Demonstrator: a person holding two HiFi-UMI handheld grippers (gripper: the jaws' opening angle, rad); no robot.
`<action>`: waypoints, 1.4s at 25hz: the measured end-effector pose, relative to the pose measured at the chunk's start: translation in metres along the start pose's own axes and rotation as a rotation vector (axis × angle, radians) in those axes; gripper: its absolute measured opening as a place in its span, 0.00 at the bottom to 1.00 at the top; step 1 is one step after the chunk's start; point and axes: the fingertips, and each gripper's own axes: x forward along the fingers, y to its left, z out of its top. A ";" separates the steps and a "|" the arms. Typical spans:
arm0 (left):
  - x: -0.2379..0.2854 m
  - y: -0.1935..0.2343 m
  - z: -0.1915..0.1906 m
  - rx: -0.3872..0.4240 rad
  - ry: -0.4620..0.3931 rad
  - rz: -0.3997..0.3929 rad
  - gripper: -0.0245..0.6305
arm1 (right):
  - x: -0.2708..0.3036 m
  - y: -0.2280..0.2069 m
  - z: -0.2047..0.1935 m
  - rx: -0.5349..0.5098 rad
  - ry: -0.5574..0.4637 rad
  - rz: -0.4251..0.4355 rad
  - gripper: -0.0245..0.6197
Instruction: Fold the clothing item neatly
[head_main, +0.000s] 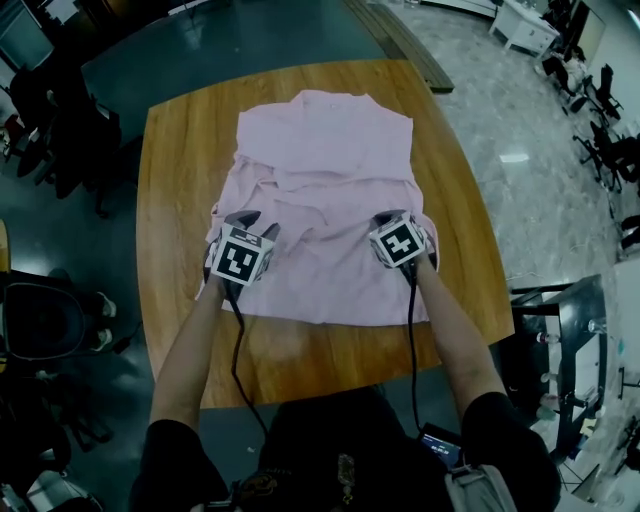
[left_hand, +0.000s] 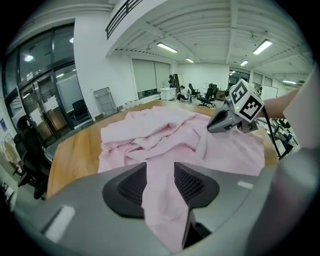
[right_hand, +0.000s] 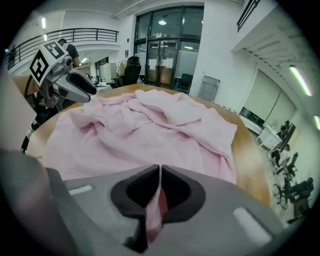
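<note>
Pink shirt (head_main: 325, 180) lying spread mid-frame on wooden table (head_main: 170, 200). Right gripper (head_main: 392, 217) pinching right-side cloth tight, likely anchoring fold line. Left gripper (head_main: 250, 222) jaws standing apart, cloth strip lying loose between.

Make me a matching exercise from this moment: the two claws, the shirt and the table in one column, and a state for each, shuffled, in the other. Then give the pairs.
Column one
1. left claw
2. right claw
3. pink shirt
4. wooden table

Column two
A. closed on a pinch of pink cloth
B. smooth at the near end, rumpled at the far end
C. jaws apart, pink cloth between them
D. bare wood showing all around the garment

Pairs: 1-C, 2-A, 3-B, 4-D
</note>
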 end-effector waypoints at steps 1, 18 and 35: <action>-0.004 0.006 -0.002 -0.008 -0.003 0.022 0.32 | 0.000 -0.002 0.001 0.009 -0.011 -0.019 0.08; -0.093 0.047 -0.171 -0.194 0.107 0.176 0.31 | -0.127 0.009 -0.074 0.213 -0.161 -0.146 0.22; -0.094 0.026 -0.224 -0.167 0.154 0.083 0.35 | -0.137 0.057 -0.205 0.401 -0.026 -0.161 0.43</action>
